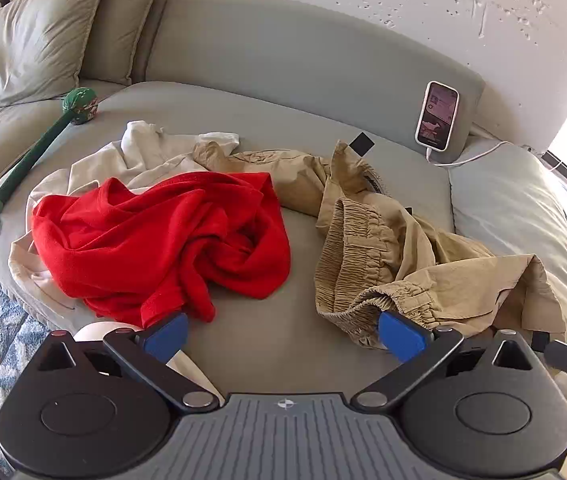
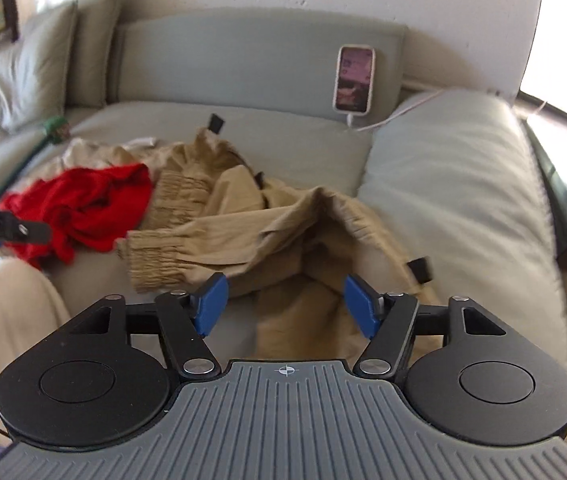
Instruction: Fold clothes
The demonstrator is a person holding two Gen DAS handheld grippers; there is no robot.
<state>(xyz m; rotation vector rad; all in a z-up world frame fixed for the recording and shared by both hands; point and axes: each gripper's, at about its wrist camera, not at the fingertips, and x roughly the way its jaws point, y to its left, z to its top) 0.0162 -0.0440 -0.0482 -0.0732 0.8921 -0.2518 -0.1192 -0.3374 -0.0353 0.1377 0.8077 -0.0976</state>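
Bare cushion btwn red top, khakis.

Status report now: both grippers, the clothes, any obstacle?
Left gripper open, empty. Right gripper open, over tan trousers. Red garment and white garment crumpled, unfolded. Phone far back, clear.

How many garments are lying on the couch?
3: red garment at left, white garment beneath and behind it, khaki pants at right. More may be hidden underneath.

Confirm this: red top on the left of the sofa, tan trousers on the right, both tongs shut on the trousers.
Not quite. Both views show the left tongs and right tongs open, gripping nothing. The red top is left and the tan trousers right on the sofa.
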